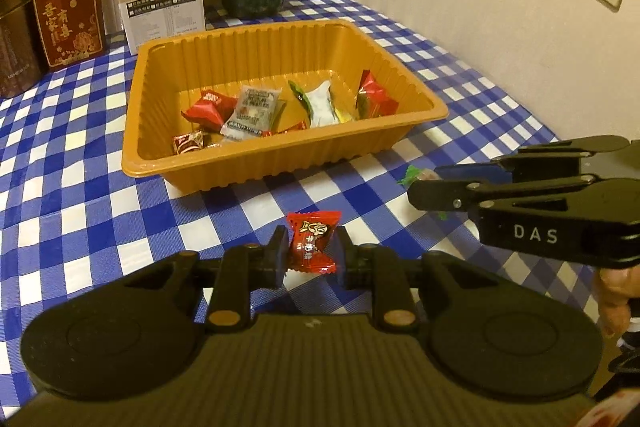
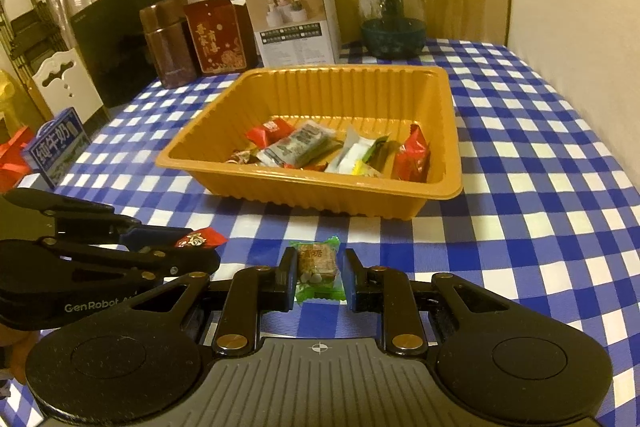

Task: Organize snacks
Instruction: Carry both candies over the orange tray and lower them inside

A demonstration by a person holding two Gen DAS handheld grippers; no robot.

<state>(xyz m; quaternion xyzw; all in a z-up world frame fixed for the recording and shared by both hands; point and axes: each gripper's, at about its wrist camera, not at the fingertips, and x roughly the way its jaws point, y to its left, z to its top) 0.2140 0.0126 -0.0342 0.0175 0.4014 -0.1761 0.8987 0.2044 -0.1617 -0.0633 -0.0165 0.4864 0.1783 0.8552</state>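
The left claw (image 1: 308, 259) is pinching a red sweet (image 1: 313, 242) between its two pads, the wrapper standing upright with its twisted ends above and below the grip, lifted off the blue-and-white checked worktop (image 1: 100, 211). Ahead of that claw, a little to its left, sits the orange tray (image 1: 256, 171), already holding a scatter of wrapped snacks — red packets, a grey sachet (image 1: 252, 113) and a white-and-green one. To the right of the left claw the other tool reaches in from the side, and a person's hand (image 1: 612, 303) shows at the frame edge below it. The right claw (image 2: 318, 277) is pressed onto a green-wrapped sweet (image 2: 318, 269), brown block visible through the clear wrapper; whether it rests on the cloth or hangs just above it I cannot tell. The tray lies straight ahead of this claw, well apart from it. Beyond the tray, against the wall — a white box (image 2: 294, 17), a dark red box (image 2: 218, 35), a brown tin (image 2: 168, 41) and a glass jar (image 2: 392, 15). Far to the right claw's left stands a blue milk carton (image 2: 56, 145) at the worktop's edge
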